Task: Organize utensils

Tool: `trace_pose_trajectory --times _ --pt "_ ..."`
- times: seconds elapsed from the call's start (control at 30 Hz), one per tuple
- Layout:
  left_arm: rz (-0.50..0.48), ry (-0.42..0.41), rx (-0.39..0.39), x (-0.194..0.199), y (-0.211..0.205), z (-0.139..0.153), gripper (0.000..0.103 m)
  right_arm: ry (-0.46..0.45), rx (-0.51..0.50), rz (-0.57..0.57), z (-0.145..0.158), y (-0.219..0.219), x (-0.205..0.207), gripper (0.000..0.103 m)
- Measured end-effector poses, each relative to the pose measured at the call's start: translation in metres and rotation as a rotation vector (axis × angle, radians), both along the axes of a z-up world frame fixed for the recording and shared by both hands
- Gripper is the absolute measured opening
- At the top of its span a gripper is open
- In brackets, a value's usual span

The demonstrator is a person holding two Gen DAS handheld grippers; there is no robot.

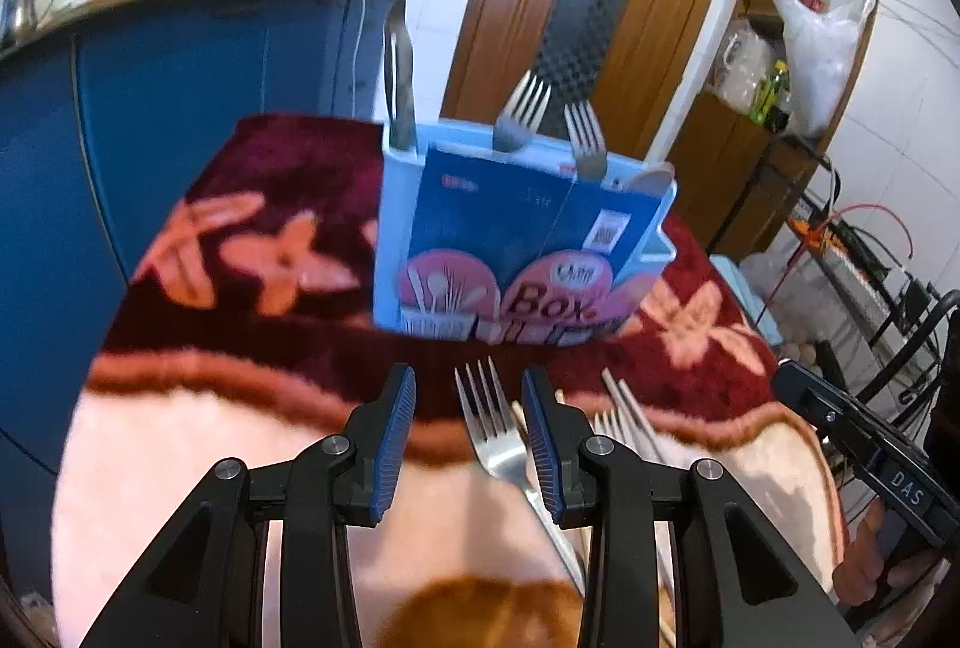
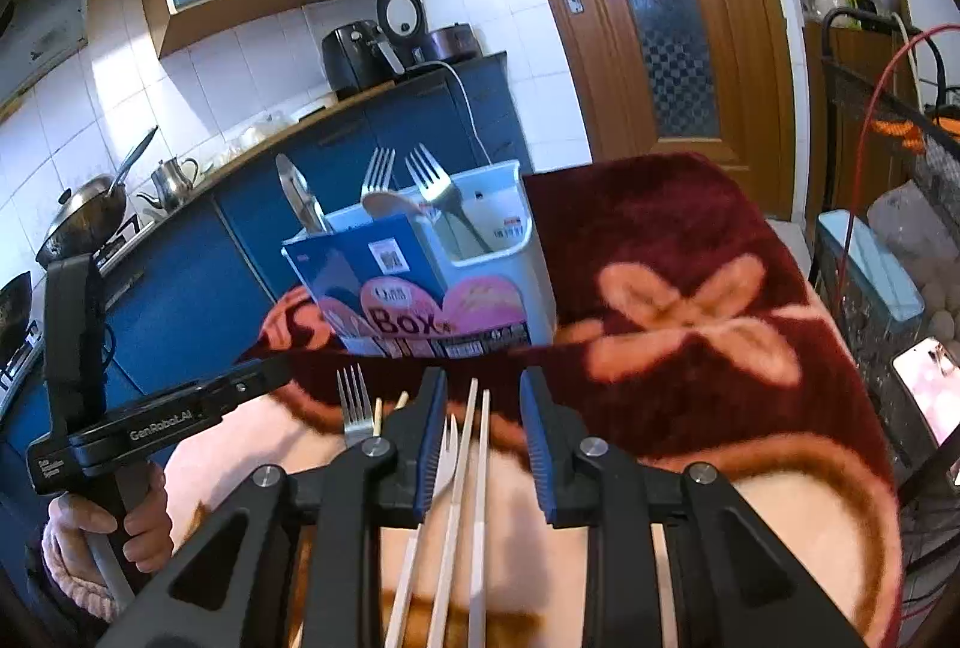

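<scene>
— While both grippers hang over the blanket [image 1: 252, 444], what do they hold?
— Nothing. The left gripper [image 1: 468, 396] is part open around a fork [image 1: 489, 426] lying flat; the right gripper [image 2: 483, 396] is part open over chopsticks [image 2: 474, 462], pads clear.
— And the holder [image 2: 480, 282]?
— Upright just beyond, forks [image 1: 527, 108] standing in it.

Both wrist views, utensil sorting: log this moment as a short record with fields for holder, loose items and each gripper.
holder: light blue utensil box, upright on the blanket
in holder: two forks, a spoon, a flat steel utensil
loose: fork, chopsticks
left gripper: open, over the loose fork
right gripper: open, over the chopsticks
</scene>
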State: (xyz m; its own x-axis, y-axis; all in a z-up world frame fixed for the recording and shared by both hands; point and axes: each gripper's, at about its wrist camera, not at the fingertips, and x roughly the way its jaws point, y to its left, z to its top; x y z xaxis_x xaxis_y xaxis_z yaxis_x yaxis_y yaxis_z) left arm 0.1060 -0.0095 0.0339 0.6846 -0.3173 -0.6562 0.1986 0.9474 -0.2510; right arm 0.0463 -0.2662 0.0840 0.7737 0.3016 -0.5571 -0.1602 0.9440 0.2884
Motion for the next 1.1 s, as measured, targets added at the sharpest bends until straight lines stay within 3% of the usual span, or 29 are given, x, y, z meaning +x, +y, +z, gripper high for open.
trace_pose_trajectory --times 0.33,0.63,0.77,0.93,1.1 --pt "-0.031 0.107 -0.002 0.013 -0.01 -0.03 0.038 0.046 0.005 0.006 -0.015 -0.002 -0.003 0.032" --pt "-0.051 0.155 -0.023 0.034 -0.014 -0.042 0.037 0.074 0.008 0.005 -0.024 -0.005 -0.002 0.033" --pt "-0.072 0.199 -0.071 0.043 -0.013 -0.049 0.033 0.09 0.01 0.002 -0.029 -0.007 0.001 0.033" --pt "-0.088 0.19 -0.11 0.045 -0.012 -0.053 0.019 0.109 0.012 0.005 -0.037 -0.008 0.004 0.033" --pt "-0.092 0.183 -0.13 0.046 -0.011 -0.054 0.014 0.121 0.009 0.009 -0.04 -0.007 0.006 0.033"
